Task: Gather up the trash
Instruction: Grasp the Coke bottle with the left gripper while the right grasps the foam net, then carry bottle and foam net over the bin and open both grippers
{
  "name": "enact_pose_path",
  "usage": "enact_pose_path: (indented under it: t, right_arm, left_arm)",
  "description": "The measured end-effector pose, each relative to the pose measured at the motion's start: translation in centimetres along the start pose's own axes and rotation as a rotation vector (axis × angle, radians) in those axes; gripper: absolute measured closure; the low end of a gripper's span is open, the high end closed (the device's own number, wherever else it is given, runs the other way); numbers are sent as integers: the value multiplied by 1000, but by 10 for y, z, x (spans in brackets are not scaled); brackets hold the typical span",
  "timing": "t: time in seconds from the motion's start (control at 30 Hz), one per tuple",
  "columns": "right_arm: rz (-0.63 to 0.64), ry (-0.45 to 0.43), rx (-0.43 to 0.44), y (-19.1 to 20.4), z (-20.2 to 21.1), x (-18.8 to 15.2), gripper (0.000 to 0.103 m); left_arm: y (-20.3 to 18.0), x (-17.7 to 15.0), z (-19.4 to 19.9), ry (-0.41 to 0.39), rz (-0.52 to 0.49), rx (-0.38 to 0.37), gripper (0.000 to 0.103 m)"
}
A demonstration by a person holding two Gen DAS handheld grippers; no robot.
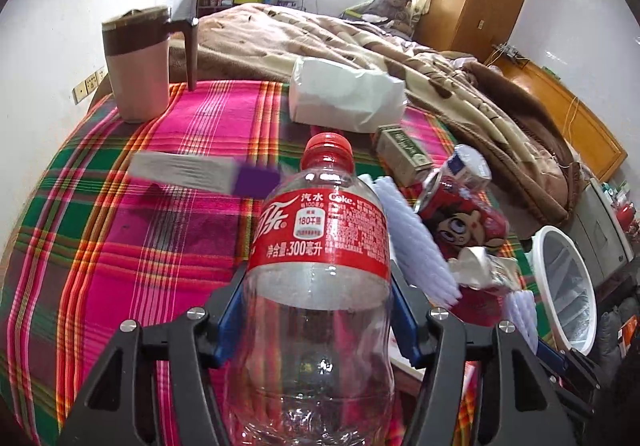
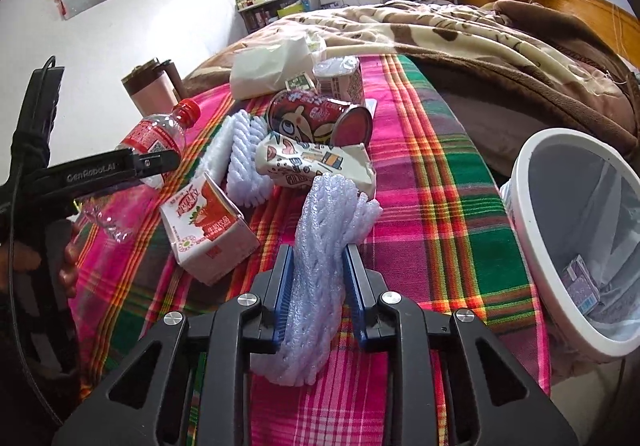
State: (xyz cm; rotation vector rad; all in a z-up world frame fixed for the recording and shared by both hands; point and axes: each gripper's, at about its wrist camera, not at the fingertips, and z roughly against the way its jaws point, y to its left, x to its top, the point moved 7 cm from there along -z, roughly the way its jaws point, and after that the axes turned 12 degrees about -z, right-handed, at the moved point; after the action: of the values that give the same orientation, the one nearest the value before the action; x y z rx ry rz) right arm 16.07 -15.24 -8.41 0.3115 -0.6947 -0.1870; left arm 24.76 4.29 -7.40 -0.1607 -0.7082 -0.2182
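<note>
An empty clear Coke bottle (image 1: 320,246) with a red cap and label stands between the blue pads of my left gripper (image 1: 318,286), which is shut on its lower body; the bottle (image 2: 152,138) hangs tilted above the plaid cloth at the left in the right wrist view. My right gripper (image 2: 319,252) is shut on a white foam fruit net (image 2: 324,214) that sticks up between its pads. On the cloth lie a strawberry milk carton (image 2: 208,230), a crushed patterned paper cup (image 2: 312,162), a red cartoon can (image 2: 312,118) and a second foam net (image 2: 240,158).
A white bin (image 2: 524,230) with a plastic liner stands off the table's right edge, a small carton (image 2: 582,282) inside. A brown mug (image 1: 136,62), a tissue pack (image 1: 344,98) and a small green box (image 1: 404,154) sit farther back. A bed with a brown blanket lies behind.
</note>
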Motion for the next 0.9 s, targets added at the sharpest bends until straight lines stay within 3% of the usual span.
enact_pose_path:
  t: [0.5,0.9]
  right_arm:
    - [-23,-117,35,-10,38,19,77]
    - [-46,-228,6,-38,75,36,77]
  left_arm:
    - [-40,2,47,-112,-42,-27,39]
    - [-103,8,75,-189,-140,-89,39]
